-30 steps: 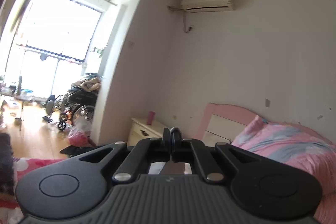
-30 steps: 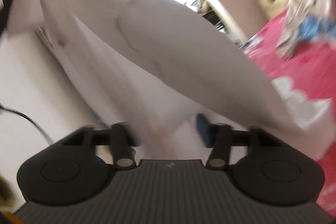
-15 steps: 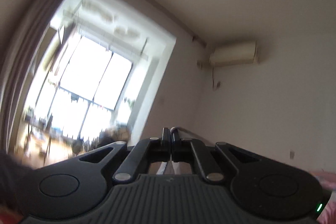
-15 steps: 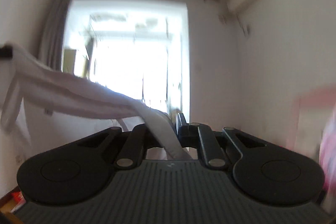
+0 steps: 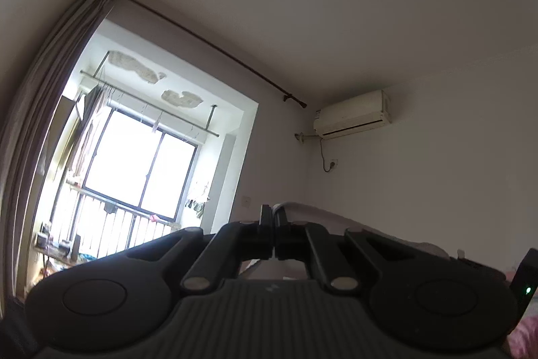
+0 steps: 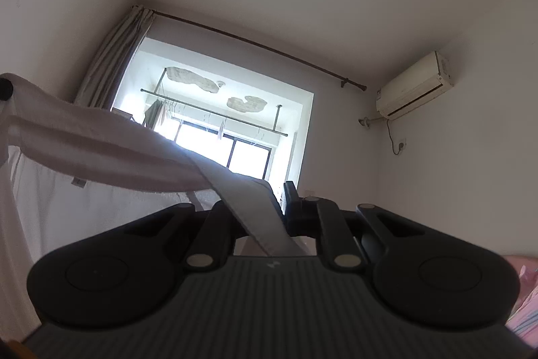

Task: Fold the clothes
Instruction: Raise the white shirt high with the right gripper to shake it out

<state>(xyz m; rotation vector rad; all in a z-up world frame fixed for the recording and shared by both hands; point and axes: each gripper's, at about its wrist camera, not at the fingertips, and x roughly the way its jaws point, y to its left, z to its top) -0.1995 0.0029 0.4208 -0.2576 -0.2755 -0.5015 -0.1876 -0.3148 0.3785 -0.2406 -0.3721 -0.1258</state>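
Note:
A white garment is stretched in the air between both grippers. My right gripper is shut on a band of it, which runs up and left from the fingers; the left finger is hidden by the cloth. At the far left edge of the right wrist view, a dark tip of my left gripper holds the other end, and the cloth hangs down below it. In the left wrist view my left gripper is shut on a thin edge of the garment, which trails off to the right behind the fingers.
Both cameras tilt up at the ceiling and walls. A bright balcony window with a curtain lies ahead, and an air conditioner is on the right wall. Pink bedding shows at the lower right.
Both grippers rose and tilted upward, so the bed dropped out of view. The right gripper went from open around the cloth to shut on it, and its view rolled level.

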